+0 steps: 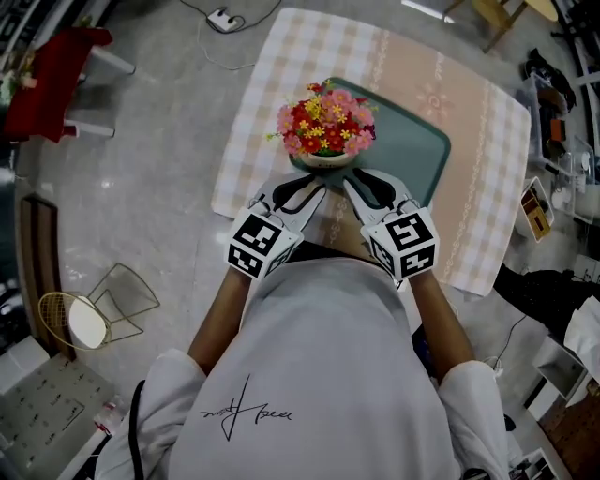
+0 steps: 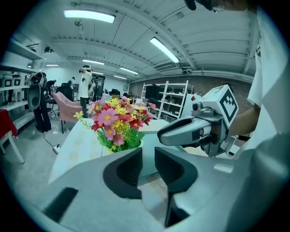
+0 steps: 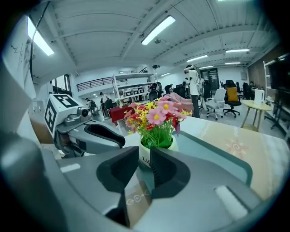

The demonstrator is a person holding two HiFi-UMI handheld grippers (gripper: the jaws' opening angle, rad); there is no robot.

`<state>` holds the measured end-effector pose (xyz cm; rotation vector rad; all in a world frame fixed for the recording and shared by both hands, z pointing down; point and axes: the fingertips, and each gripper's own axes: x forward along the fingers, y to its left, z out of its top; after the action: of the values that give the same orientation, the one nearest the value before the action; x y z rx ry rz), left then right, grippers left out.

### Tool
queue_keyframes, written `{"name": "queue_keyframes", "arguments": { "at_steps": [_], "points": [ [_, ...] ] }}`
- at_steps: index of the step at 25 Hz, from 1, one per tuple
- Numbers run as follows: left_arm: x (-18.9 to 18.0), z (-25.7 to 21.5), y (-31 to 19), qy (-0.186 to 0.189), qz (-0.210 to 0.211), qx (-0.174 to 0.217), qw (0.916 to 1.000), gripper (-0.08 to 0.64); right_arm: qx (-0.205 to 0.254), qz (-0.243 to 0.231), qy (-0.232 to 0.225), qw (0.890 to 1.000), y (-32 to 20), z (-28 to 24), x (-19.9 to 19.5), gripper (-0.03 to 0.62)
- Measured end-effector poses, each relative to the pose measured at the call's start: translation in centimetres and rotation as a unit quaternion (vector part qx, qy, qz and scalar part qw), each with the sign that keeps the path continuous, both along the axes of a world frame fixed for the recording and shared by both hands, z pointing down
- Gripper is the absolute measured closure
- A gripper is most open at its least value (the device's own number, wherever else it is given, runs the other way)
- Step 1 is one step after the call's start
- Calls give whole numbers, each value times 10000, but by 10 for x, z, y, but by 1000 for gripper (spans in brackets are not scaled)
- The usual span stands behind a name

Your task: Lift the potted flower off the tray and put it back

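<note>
The potted flower (image 1: 325, 122), red, pink and yellow blooms in a white pot (image 1: 323, 159), stands on the near left corner of the green tray (image 1: 412, 150). My left gripper (image 1: 314, 190) and right gripper (image 1: 354, 187) sit side by side just short of the pot, pointing at it from the person's side. Both are open by a narrow gap with nothing between the pads. Beyond the jaws in the left gripper view are the blooms (image 2: 118, 120). The right gripper view has the lettered pot (image 3: 146, 156) beyond the gap, apart from the pads.
The tray lies on a pink checked tablecloth (image 1: 469, 187) over a small table. On the floor at left are a gold wire chair (image 1: 94, 309) and a red seat (image 1: 56, 80). A power strip (image 1: 223, 19) lies behind the table. Shelves and boxes crowd the right edge.
</note>
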<state>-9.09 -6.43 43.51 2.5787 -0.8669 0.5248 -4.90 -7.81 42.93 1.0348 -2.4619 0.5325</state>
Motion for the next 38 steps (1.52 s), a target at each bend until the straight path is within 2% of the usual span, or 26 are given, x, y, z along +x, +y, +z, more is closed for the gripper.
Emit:
{"name": "queue_keyframes", "arguments": {
  "at_steps": [6, 10, 13, 20, 27, 32, 38],
  "points": [
    [-9, -11, -1, 419, -246, -86, 9988, 523, 143, 229, -111, 9996, 0, -20, 3, 568],
    [-22, -25, -10, 1215, -729, -387, 9892, 549, 202, 321, -129, 9992, 1, -27, 4, 586],
    [-31, -29, -12, 1440, -902, -466, 9844, 563, 214, 333, -149, 9991, 4, -31, 2, 586],
    [-32, -38, -11, 1304, -833, -333, 9874, 563, 226, 300, -253, 9990, 8, -41, -3, 588],
    [-16, -51, -7, 1084, -531, -101, 9926, 563, 231, 42, -391, 9990, 11, -51, -7, 588],
    [-2, -54, 1, 604, -263, 271, 9975, 563, 316, -135, -334, 9989, 17, -54, -11, 589],
    [4, -56, 5, 706, -189, 226, 9971, 563, 300, -386, -492, 9976, 22, -60, -13, 589]
  ]
}}
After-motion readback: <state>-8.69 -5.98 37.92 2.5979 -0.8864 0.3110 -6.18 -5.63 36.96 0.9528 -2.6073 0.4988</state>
